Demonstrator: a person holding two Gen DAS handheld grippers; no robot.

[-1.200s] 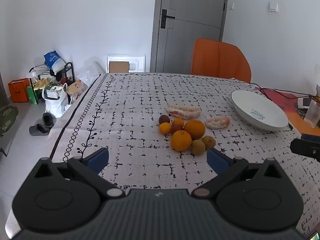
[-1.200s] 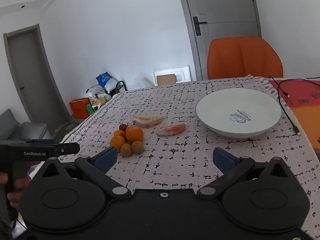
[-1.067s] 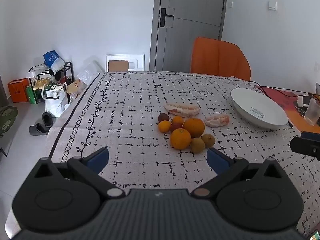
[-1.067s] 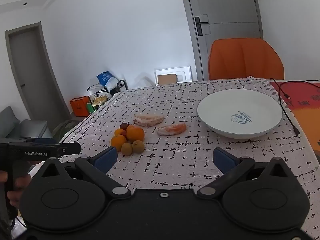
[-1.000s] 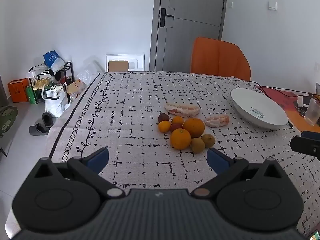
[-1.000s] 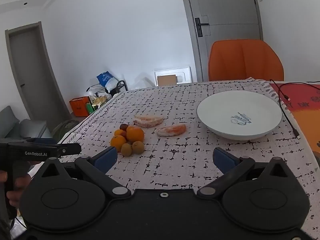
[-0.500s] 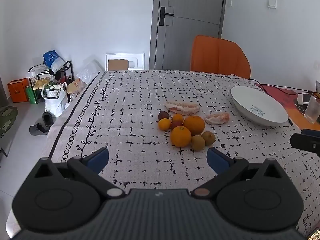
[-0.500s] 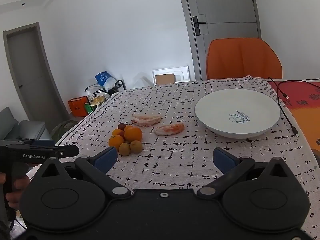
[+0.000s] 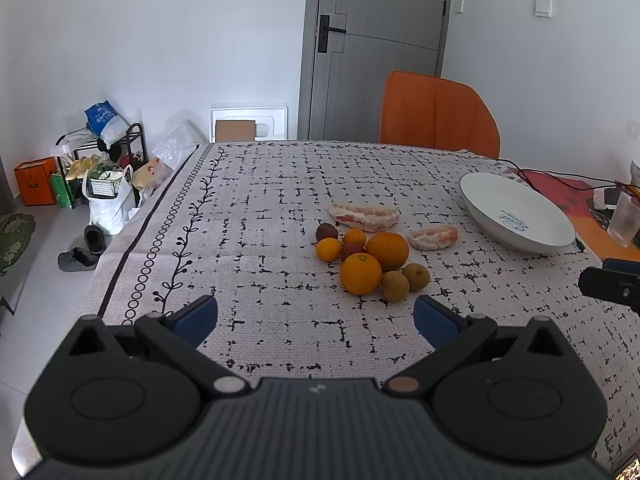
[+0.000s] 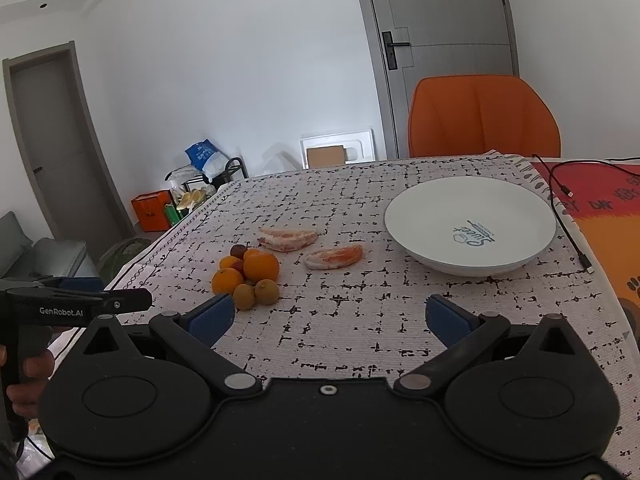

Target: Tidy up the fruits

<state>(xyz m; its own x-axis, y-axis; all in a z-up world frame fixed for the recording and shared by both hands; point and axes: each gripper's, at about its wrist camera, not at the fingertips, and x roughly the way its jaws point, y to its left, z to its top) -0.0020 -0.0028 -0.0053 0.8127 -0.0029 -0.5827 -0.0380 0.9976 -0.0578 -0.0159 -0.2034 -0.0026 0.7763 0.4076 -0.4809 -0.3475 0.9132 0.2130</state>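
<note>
Left gripper (image 9: 315, 320) and right gripper (image 10: 327, 316) hover level above the tablecloth (image 9: 256, 208), jaws wide, empty. Fruit cluster (image 9: 366, 258) at 12 o'clock of the left gripper; white plate (image 10: 424, 200) at 1 o'clock of the right.

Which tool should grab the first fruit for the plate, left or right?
Probably the left tool: open, and the fruit pile sits nearly straight ahead. The right tool, also open, faces more toward the empty plate.

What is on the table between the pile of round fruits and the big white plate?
A peeled citrus piece lies between the fruit pile and the white plate, touching neither. The right wrist view shows it best; the rest is bare tablecloth.
</note>
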